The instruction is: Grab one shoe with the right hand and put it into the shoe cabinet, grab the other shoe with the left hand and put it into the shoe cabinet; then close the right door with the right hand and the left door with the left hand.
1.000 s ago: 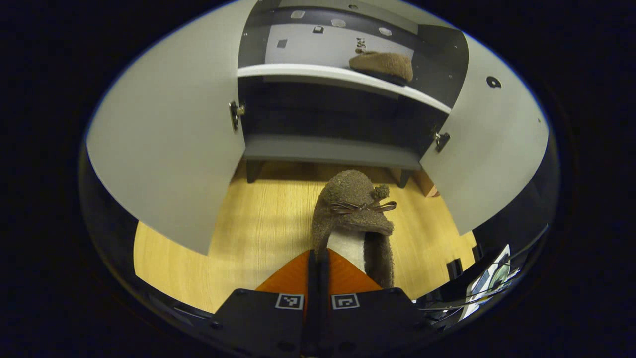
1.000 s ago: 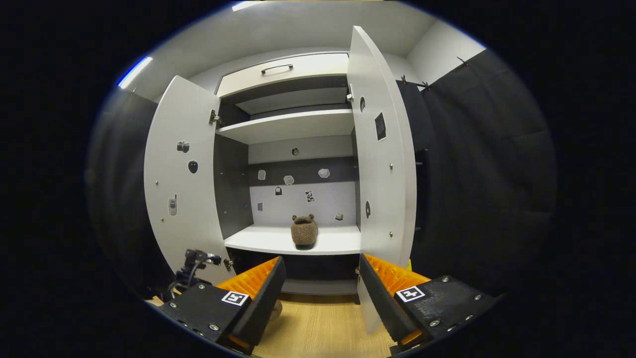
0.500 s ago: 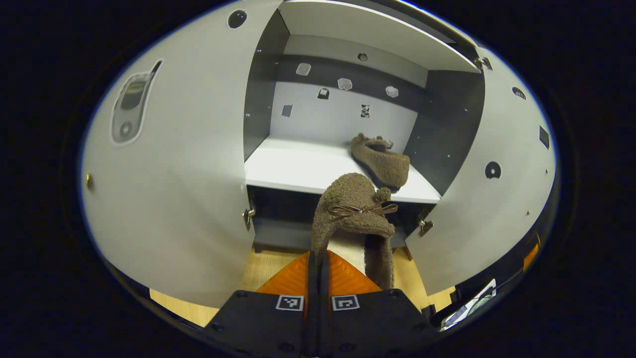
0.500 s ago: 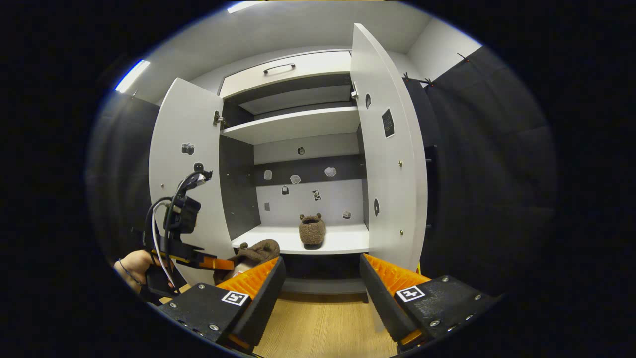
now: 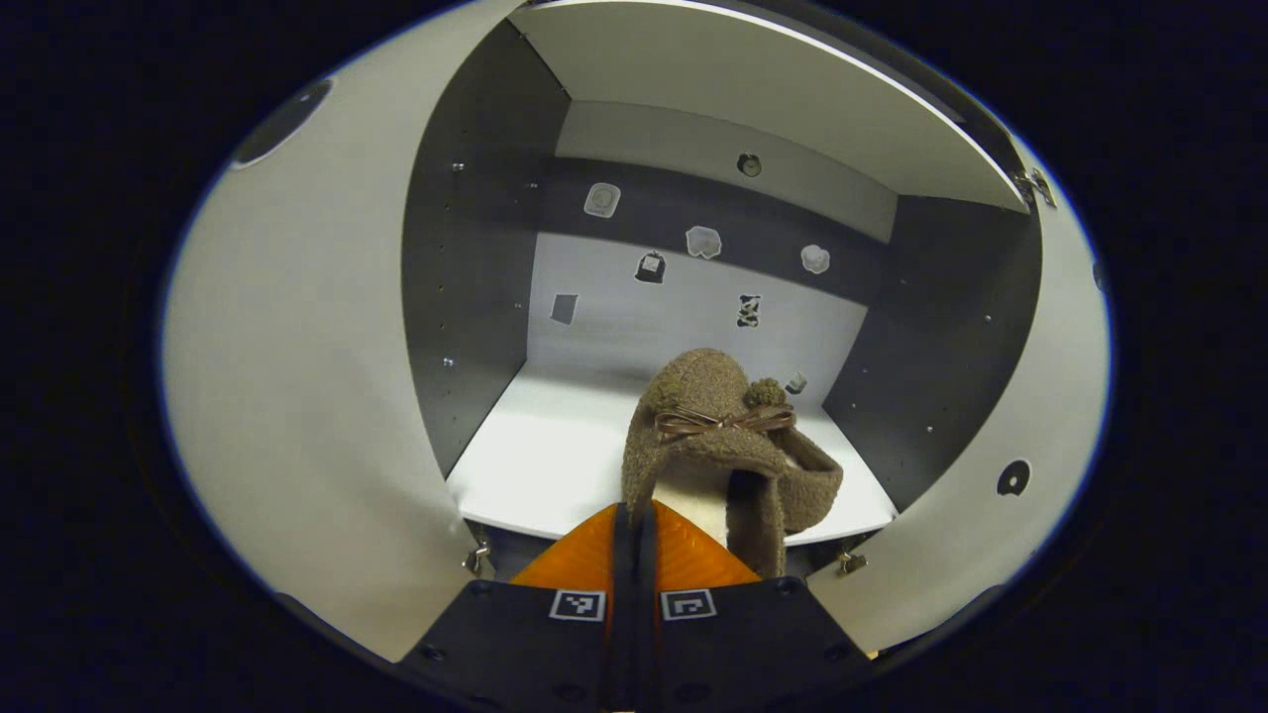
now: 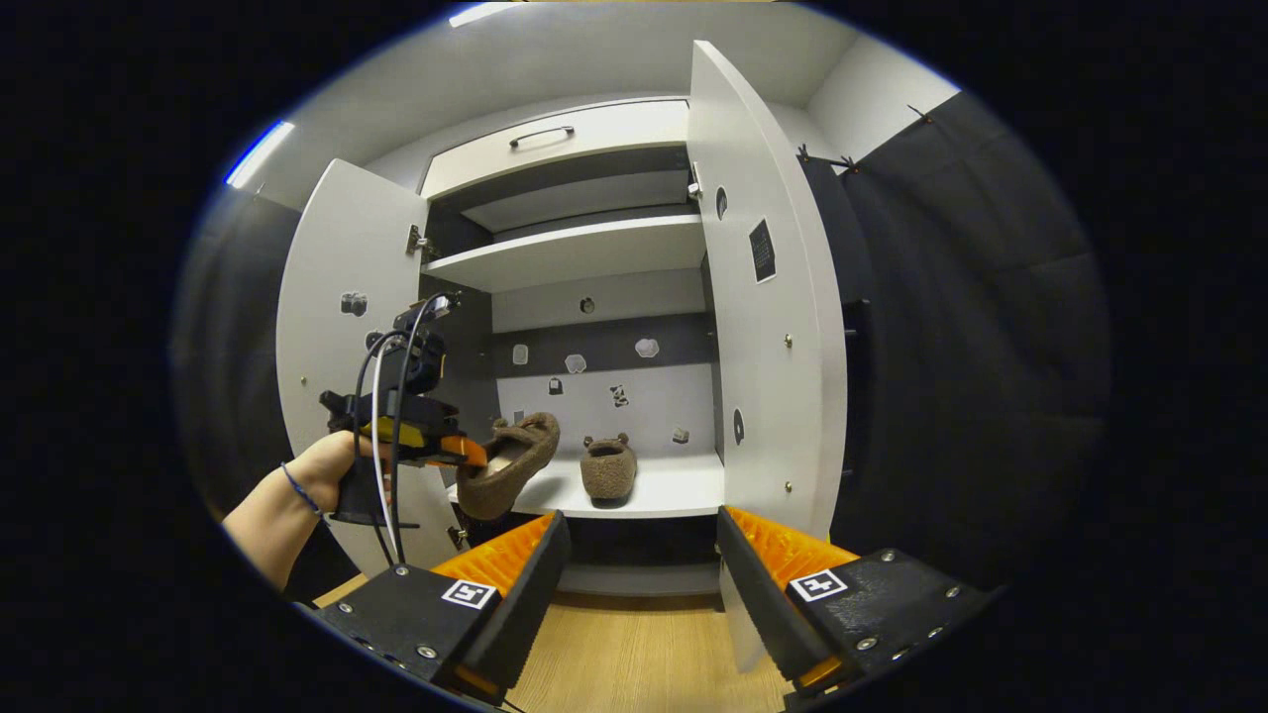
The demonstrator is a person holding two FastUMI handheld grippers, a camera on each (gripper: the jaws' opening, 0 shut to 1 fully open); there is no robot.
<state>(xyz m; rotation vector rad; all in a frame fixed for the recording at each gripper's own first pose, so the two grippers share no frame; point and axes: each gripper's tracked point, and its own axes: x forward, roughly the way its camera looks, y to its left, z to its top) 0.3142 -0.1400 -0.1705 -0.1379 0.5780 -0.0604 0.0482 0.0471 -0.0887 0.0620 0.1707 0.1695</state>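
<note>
The left gripper, fingers clenched on the second shoe's heel rim, is pointing its toe toward twelve o'clock over the shelf; the right gripper is hanging released.

Both views are sharp at the centre and bend strongly toward the edges, curving the cabinet doors. A ceiling light strip glows at upper left in the right gripper view. The white shelf is bright, the cabinet sides dim.

Both grippers have black bodies with screws and square tags, plus looping cables on the left gripper.
</note>
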